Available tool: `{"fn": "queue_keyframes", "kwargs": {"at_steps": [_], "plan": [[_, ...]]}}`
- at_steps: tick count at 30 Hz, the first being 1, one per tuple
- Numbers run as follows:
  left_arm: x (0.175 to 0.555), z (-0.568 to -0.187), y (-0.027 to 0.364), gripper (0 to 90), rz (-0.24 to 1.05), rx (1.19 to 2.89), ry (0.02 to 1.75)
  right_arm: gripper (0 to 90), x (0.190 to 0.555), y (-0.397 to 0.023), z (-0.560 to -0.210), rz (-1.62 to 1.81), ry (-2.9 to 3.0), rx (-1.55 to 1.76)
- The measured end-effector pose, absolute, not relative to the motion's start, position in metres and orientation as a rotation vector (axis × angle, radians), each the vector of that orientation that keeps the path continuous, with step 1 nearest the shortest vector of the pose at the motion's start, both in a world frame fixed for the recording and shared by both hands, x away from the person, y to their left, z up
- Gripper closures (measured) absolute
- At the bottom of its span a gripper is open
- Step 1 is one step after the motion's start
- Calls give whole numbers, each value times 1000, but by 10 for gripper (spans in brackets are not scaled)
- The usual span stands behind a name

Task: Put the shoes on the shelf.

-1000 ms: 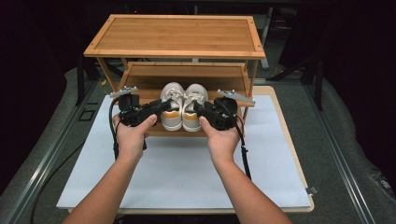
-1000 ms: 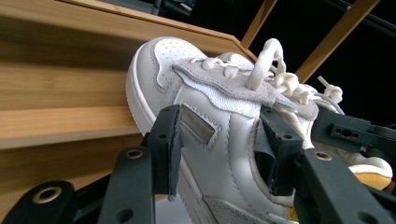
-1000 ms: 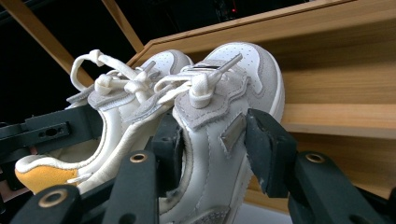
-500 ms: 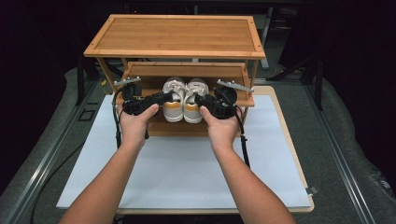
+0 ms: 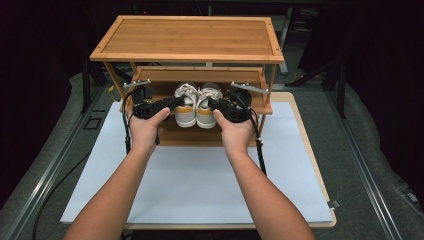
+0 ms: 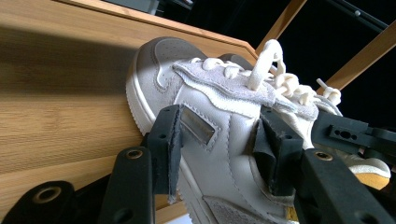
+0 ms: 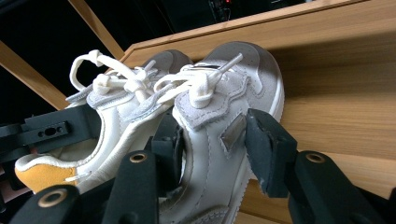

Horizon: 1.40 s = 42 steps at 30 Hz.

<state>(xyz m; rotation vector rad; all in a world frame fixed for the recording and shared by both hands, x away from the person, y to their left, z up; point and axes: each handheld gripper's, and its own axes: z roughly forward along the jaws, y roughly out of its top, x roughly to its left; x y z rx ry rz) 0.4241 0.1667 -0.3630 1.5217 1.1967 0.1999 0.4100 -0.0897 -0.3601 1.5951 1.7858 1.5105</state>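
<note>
**Both grippers on the shoe pair, lower shelf**

Your left gripper (image 5: 172,103) is clamped on the left shoe (image 5: 185,107), your right gripper (image 5: 214,104) on the right shoe (image 5: 205,109). Each shoe's upper sits between its gripper's jaws, pads pressed to the sides around mid-length. In the left gripper view the pads (image 6: 169,147) dent into the white side panel of the left shoe (image 6: 219,140). The right gripper view shows the same on the right shoe (image 7: 210,140).

The shoes sit side by side, touching, on the lower shelf (image 5: 150,87) of the rack (image 5: 190,37), which stands at the far end of the table (image 5: 200,195). Heels face you, toes point to the back of the shelf. So the long axis runs straight away from you, and each gripper comes in from its own outer side, angled inward. Each hand is nearest its own shoe, no crossing.

Materials: white smooth leather-like uppers, grey suede-looking toe caps and lace panels, thick white laces tied in knots, orange-tan heel patches. Pale rubbery soles, rounded toes. The rack is bamboo-like slatted wood with a raised rim on top. A white mat covers the table.

Judgement: the top shelf overhangs, so any move should go along the long axis, level, both hands together.
</note>
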Motion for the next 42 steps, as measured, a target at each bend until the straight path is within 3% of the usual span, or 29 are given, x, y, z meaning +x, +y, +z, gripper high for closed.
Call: {"fn": "queue_keyframes", "kwargs": {"at_steps": [34,42], "plan": [[447,-355,165,511,192,1533,1238,498,432,-87,-347,1475,1824,1614],[446,-354,165,456,186,1534,1226,491,433,-88,-344,1487,1826,1601]]}}
